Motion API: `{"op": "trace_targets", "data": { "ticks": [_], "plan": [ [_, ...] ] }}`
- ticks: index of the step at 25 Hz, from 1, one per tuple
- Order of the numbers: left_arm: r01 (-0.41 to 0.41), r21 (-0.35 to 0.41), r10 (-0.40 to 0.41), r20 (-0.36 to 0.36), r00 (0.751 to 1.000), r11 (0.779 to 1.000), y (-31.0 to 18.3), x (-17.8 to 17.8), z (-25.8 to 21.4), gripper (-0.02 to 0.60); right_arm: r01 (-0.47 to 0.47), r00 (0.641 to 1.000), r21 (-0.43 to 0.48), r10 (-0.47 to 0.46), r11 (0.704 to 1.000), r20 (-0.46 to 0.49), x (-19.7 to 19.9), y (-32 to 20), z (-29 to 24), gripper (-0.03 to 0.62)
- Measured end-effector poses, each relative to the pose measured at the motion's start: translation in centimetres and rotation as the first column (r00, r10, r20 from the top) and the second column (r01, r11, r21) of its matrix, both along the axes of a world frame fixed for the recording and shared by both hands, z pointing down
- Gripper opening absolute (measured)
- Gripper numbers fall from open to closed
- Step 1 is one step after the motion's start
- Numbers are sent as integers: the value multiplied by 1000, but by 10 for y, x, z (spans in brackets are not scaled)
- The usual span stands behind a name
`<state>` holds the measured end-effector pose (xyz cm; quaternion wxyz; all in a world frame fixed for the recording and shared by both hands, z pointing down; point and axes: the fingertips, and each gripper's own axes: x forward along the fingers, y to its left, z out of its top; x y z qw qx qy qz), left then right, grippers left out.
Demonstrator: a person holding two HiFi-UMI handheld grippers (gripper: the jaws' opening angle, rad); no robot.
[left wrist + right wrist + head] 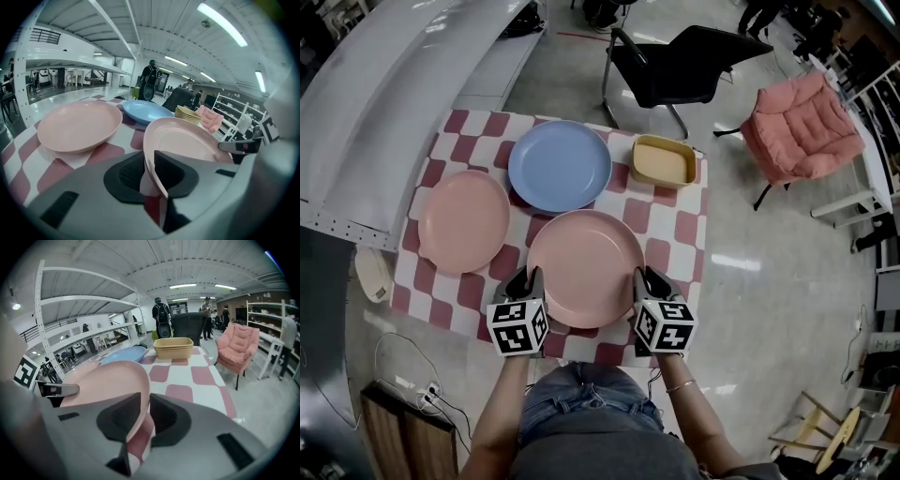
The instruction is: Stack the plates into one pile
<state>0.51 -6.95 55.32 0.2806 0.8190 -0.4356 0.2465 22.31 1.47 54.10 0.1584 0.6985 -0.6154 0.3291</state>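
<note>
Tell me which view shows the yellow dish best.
The head view: the yellow dish shows whole from above, inside included. The right gripper view shows only its side wall; the left gripper view shows a small part beyond the held pink plate.

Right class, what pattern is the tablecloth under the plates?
The tablecloth is red and white checked, clearest in the head view.

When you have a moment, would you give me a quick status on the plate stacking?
Left gripper, right gripper: each shut on rim of near pink plate, opposite sides. No pile yet: left pink plate, blue plate lie separate. Nothing atop either.
</note>
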Motion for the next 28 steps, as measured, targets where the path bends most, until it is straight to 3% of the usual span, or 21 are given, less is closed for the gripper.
{"op": "trace_targets", "data": {
  "ticks": [11,18,28],
  "plan": [
    [209,70,-207,-37,978,975,-26,-55,-34,37,166,985,58,-168,984,30,-41,-53,-24,67],
    [342,82,-340,-41,940,936,-29,-94,-43,34,272,960,79,-277,959,52,-74,-84,-30,67],
    [482,101,-480,-42,876,870,-29,-145,-49,34,430,897,109,-438,896,63,-124,-119,-32,67]
  ]
}}
